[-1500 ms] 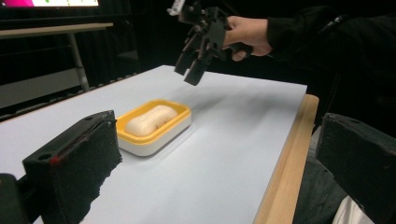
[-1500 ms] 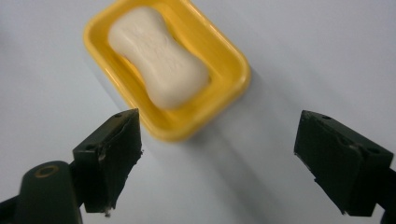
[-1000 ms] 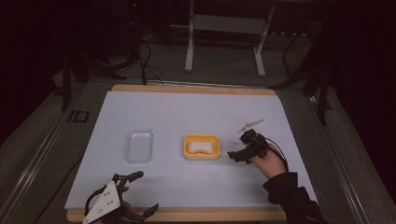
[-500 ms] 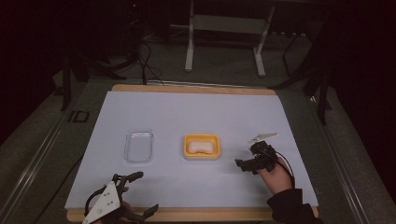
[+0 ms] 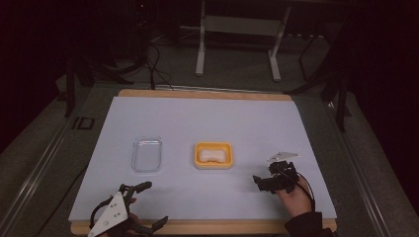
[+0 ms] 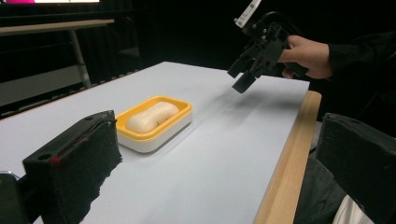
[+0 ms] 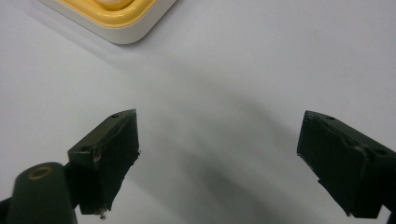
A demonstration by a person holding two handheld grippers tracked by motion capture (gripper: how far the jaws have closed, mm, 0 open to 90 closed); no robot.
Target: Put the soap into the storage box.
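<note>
While the soap [image 5: 213,155] lies in its yellow dish [image 5: 213,164], both the right gripper [image 5: 260,183] and left gripper [image 5: 148,205] gape empty; the clear lid [image 5: 147,154] remains unplaced.

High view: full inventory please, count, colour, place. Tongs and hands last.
Soap dish: 1, yellow rim on a white base, centre of the mat.
Soap bar: 1, off-white, lying in the soap dish.
Clear lid: 1, transparent, flat on the mat left of the soap dish, apart from it.
Mat: 1, pale blue-white, covering the table top.
Table: 1, light wood edge showing around the mat.
Metal stand: 1, grey, on the floor beyond the table.
Left tongs: 1, black with a grey plate, near left corner, jaws wide apart, nothing between them.
Right tongs: 1, black, right of the soap dish, above the mat, jaws apart, nothing between them.
Right hand: 1, dark sleeve, holding the right tongs.
</note>
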